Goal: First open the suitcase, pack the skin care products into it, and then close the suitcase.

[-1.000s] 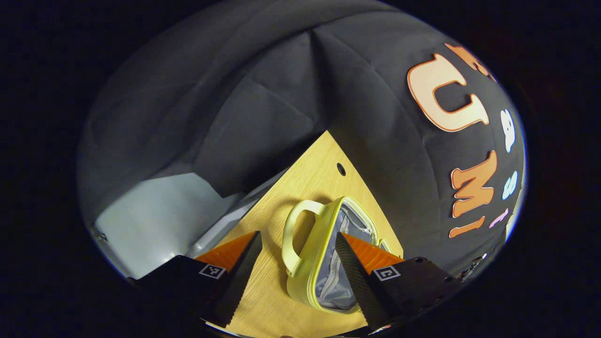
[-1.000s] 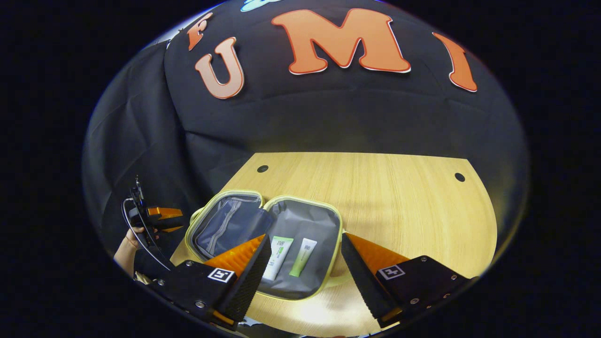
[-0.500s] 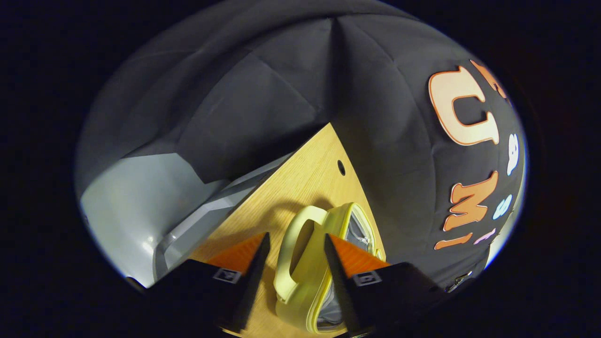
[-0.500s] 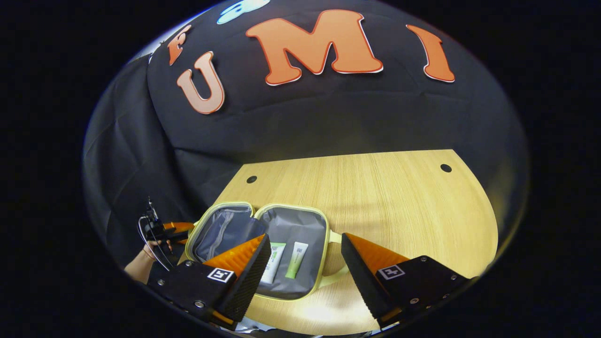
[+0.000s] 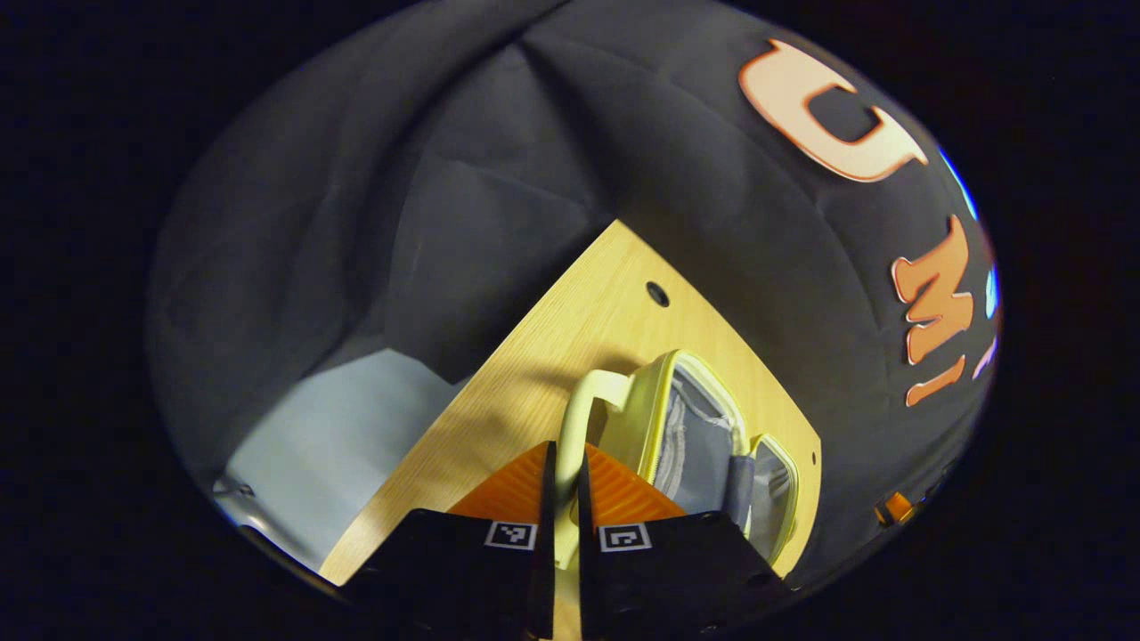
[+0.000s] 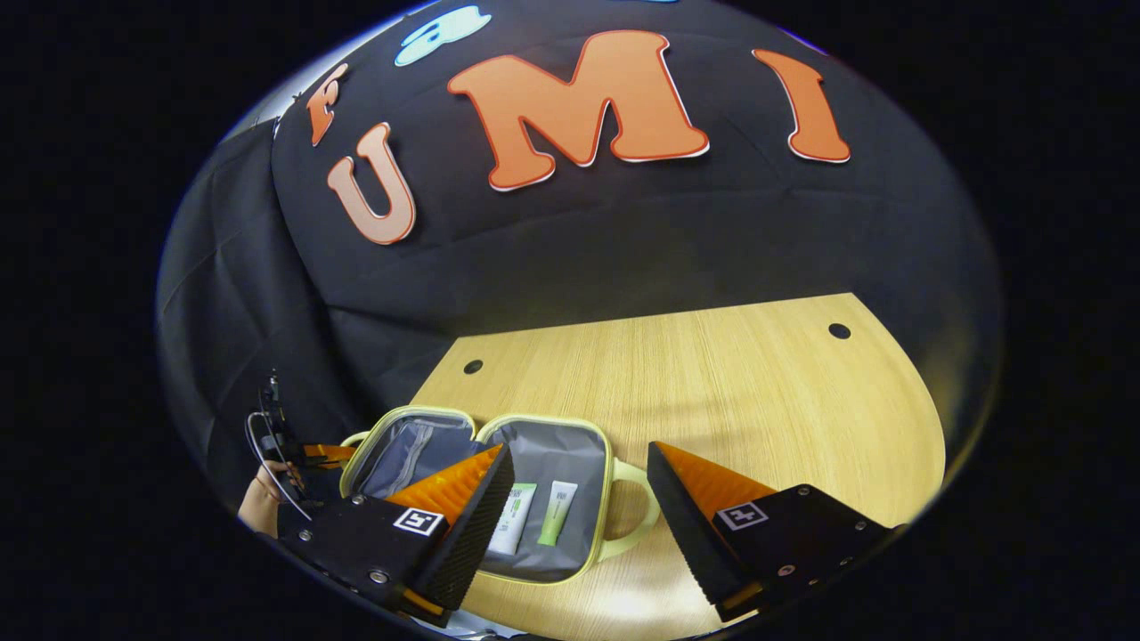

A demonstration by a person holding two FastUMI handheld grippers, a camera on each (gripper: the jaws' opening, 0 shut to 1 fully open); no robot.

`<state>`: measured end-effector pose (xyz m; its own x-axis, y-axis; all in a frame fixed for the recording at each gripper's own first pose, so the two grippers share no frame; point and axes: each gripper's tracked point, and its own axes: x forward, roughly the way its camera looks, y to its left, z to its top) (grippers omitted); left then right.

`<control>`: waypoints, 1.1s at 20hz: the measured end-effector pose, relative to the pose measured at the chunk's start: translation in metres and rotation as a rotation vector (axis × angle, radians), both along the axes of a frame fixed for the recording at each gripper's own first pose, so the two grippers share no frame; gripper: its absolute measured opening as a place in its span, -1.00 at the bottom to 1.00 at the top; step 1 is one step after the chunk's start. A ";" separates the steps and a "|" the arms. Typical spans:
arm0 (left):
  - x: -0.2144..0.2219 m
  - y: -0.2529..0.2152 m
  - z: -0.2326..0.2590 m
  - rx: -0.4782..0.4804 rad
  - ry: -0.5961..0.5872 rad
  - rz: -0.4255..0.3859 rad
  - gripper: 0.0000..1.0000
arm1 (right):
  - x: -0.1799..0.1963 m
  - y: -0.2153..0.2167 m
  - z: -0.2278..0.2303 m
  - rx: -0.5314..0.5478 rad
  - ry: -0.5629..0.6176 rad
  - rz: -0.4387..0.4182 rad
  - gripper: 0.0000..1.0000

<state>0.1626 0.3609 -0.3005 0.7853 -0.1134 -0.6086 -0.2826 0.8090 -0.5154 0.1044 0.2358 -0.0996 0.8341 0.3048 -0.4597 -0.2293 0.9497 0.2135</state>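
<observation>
A pale yellow suitcase [image 6: 545, 420] with grey lining lies open on the wooden table [image 6: 712, 383]. Two skin care tubes rest in its right half: a white and green one [image 6: 514, 518] and a green one [image 6: 557, 512]. My right gripper [image 6: 579, 450] hovers open just above and in front of that half, holding nothing. In the left gripper view, my left gripper [image 5: 563, 467] is shut on the yellow handle [image 5: 579, 401] of the other half [image 5: 641, 418], which looks tilted up. That gripper [image 6: 307, 454] and the hand [image 6: 263, 485] holding it appear at the far left.
The table has small round holes near its back corners [image 6: 838, 330] [image 6: 473, 366]. Its left edge [image 5: 463, 418] runs close beside the suitcase, with grey floor [image 5: 338, 436] below. Bare tabletop stretches to the right of the case.
My left gripper's fingers came together around the suitcase handle and now pinch it. The right gripper drew back slightly, staying open; the tubes have not moved.
</observation>
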 end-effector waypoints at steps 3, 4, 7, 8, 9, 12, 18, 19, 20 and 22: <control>-0.016 -0.017 0.063 0.070 -0.068 -0.017 -0.77 | 0.009 -0.029 0.022 -0.009 -0.069 -0.023 0.91; -0.022 -0.028 0.082 0.097 -0.082 -0.026 -0.78 | 0.013 -0.039 0.026 -0.018 -0.089 -0.033 0.91; -0.025 -0.079 0.131 0.199 -0.103 -0.061 -0.78 | 0.019 -0.074 0.047 -0.046 -0.157 -0.055 0.92; -0.027 -0.099 0.147 0.238 -0.116 -0.072 -0.79 | 0.019 -0.085 0.053 -0.057 -0.183 -0.058 0.92; -0.029 -0.119 0.160 0.278 -0.119 -0.087 -0.78 | 0.019 -0.095 0.059 -0.066 -0.207 -0.053 0.92; -0.034 -0.183 0.193 0.384 -0.122 -0.131 -0.78 | 0.017 -0.125 0.071 -0.085 -0.248 -0.025 0.92; -0.016 -0.336 0.204 0.540 -0.118 -0.284 -0.78 | 0.001 -0.189 0.080 -0.073 -0.294 -0.003 0.92; -0.011 -0.356 0.200 0.554 -0.119 -0.293 -0.77 | 0.000 -0.200 0.078 -0.075 -0.290 -0.004 0.92; -0.008 -0.376 0.195 0.558 -0.115 -0.313 -0.78 | -0.001 -0.212 0.076 -0.075 -0.290 -0.010 0.91; -0.006 -0.419 0.180 0.543 -0.115 -0.360 -0.77 | -0.003 -0.235 0.073 -0.079 -0.289 -0.030 0.92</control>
